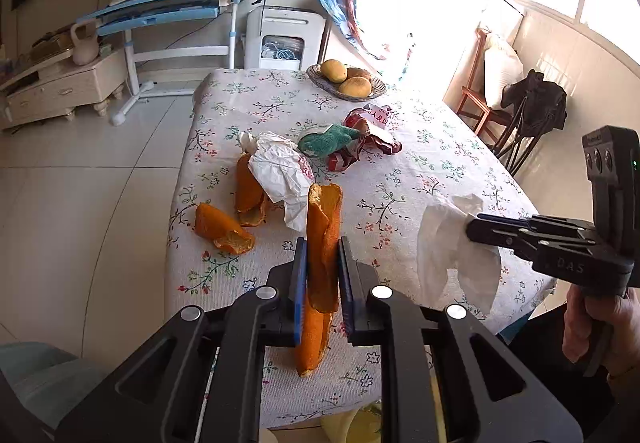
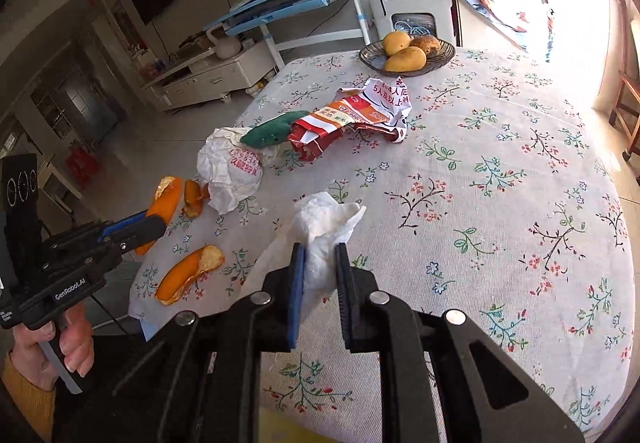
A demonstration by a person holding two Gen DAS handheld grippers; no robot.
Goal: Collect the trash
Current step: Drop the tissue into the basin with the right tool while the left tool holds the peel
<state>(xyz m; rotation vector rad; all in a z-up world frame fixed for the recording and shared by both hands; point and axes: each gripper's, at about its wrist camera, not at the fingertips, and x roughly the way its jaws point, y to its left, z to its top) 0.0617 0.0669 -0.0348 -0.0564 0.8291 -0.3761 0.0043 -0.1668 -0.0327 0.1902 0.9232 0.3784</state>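
Note:
My left gripper [image 1: 323,249] is shut on a long strip of orange peel [image 1: 325,227] and holds it upright above the near edge of the table; it also shows in the right wrist view [image 2: 154,229]. My right gripper [image 2: 320,255] is shut on a crumpled white tissue [image 2: 324,231], which hangs from it in the left wrist view [image 1: 444,243]. More orange peels [image 1: 224,229] [image 1: 248,191], a crumpled white paper wrapper [image 1: 282,171], a green cloth [image 1: 330,139] and a red-and-white snack bag [image 1: 370,135] lie on the floral tablecloth [image 1: 400,183].
A dish of mangoes [image 1: 346,81] stands at the far end of the table. A blue desk [image 1: 168,9] with books and a backpack, a white appliance [image 1: 284,39] and a low cabinet [image 1: 60,87] are beyond. A wooden chair [image 1: 484,83] is at the right.

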